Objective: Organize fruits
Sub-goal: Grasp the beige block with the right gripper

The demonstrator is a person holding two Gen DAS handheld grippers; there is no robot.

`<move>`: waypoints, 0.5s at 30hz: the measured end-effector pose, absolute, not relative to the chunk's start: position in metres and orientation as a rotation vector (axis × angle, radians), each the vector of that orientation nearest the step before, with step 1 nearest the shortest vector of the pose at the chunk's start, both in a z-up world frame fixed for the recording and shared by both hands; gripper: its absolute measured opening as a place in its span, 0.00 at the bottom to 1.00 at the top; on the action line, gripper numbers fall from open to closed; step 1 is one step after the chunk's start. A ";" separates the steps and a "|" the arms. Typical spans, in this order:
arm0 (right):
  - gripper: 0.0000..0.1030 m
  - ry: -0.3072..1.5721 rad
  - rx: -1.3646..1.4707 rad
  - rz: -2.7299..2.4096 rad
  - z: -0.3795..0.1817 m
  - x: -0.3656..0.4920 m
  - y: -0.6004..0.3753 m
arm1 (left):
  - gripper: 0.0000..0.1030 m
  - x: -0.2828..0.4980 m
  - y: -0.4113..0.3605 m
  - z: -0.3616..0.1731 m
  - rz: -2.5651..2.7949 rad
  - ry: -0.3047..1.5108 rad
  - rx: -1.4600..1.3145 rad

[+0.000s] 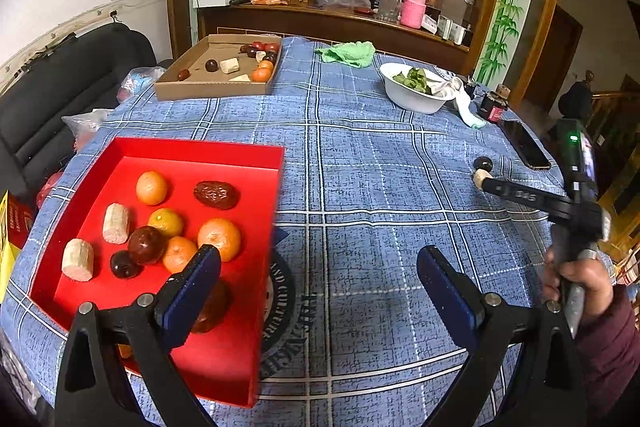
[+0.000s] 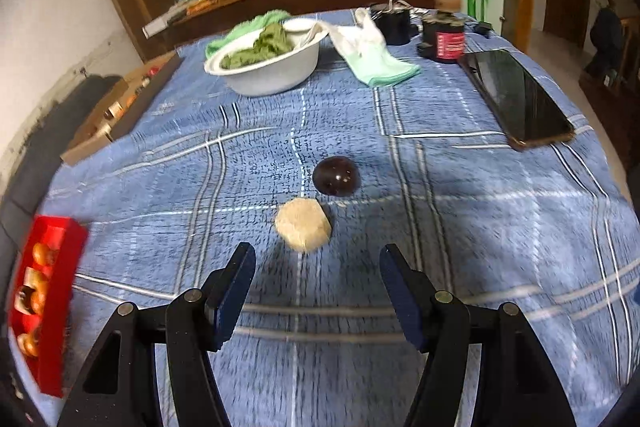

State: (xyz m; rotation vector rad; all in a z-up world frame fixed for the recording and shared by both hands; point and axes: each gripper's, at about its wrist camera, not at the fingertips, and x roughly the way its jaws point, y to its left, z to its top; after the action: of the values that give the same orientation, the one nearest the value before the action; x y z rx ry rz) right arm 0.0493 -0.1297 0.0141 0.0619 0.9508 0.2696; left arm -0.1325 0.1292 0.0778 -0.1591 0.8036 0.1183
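The bench (image 1: 360,187) wears a blue plaid cloth. At its near left, a red tray (image 1: 160,155) holds tangerines, dark fruits and pale chunks; a cardboard tray (image 1: 212,89) sits far left. The left claw (image 1: 320,267) gapes wide and empty beside the red tray. The right claw (image 2: 318,267), about half open and empty, hovers near a pale chunk (image 2: 303,229) touching a dark plum (image 2: 336,175).

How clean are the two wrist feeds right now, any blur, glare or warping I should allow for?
Left wrist view: sharp; the red tray and its fruit read clearly, and a lamp glares in the glass behind. Right wrist view: motion-smeared at the edges, where the red tray is streaked, yet the dark plum and pale chunk stay readable. Fisheye bends the tablecloth lines in both.
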 end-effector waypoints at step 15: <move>0.30 0.912 -0.039 0.244 0.009 0.053 -0.114 | 0.95 -0.118 0.098 0.065 0.041 0.872 -0.162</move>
State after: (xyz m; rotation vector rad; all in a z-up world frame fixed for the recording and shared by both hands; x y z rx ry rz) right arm 0.0526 -0.1138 0.0087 -0.0386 0.9121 0.2442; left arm -0.1179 0.0977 0.0647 -0.1620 0.8722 0.0411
